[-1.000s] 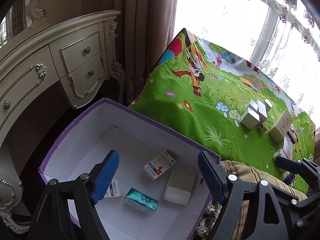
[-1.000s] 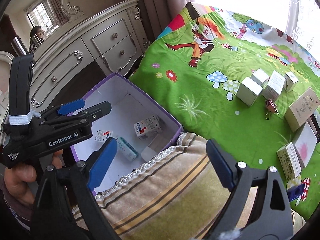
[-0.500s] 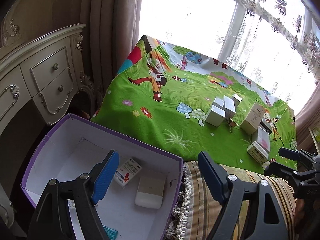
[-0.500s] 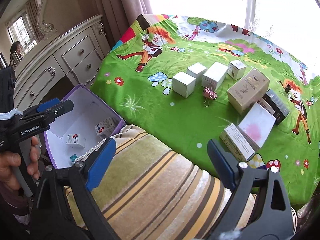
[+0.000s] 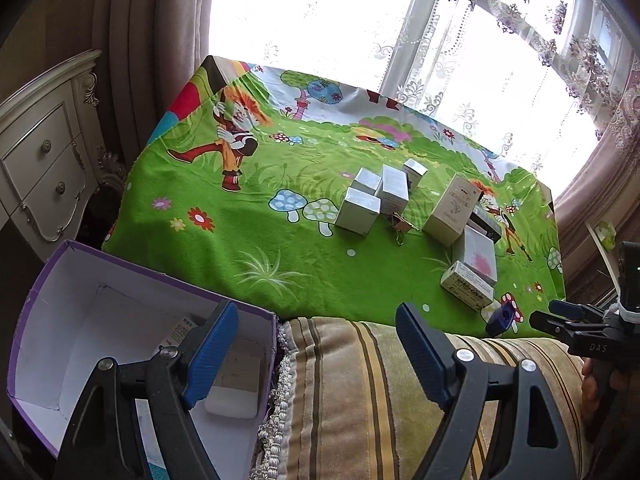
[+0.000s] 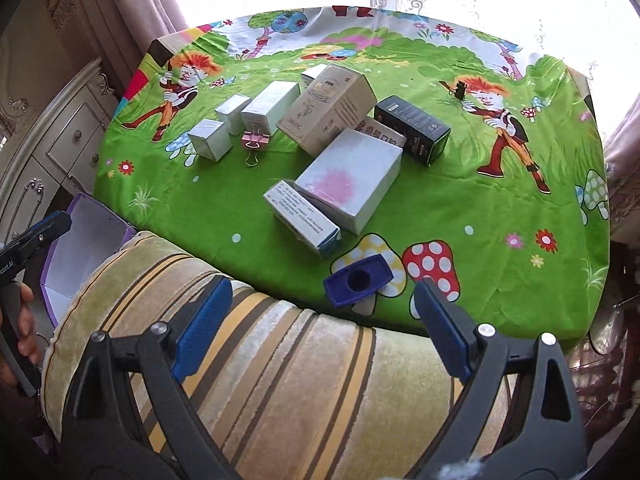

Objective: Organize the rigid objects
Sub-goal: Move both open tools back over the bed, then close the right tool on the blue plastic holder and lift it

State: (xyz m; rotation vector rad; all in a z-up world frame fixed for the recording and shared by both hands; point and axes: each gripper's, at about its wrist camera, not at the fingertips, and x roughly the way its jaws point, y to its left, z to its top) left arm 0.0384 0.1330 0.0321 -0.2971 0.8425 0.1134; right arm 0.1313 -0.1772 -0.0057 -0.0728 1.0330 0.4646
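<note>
Several small boxes lie on a table with a green cartoon cloth (image 6: 460,200): a tan box (image 6: 328,110), a black box (image 6: 412,130), a white box with a pink blotch (image 6: 348,178), a small printed box (image 6: 300,218), white cubes (image 6: 210,138), a pink binder clip (image 6: 254,140) and a blue sharpener (image 6: 358,280). A purple-edged white box (image 5: 100,320) on the floor at the left holds a few small packs. My left gripper (image 5: 316,352) is open and empty over the box edge and a striped cushion. My right gripper (image 6: 320,328) is open and empty over the cushion, short of the sharpener.
A striped cushion (image 6: 280,380) lies between me and the table edge. A cream dresser (image 5: 40,168) stands at the left beside curtains. A bright window with lace curtains (image 5: 440,40) is behind the table. The tan box (image 5: 454,208) and the printed box (image 5: 468,284) also show in the left wrist view.
Both grippers swung right and upward, away from the purple box toward the table. The boxes on the cloth are now nearer and central in the right wrist view. Both stayed open.
</note>
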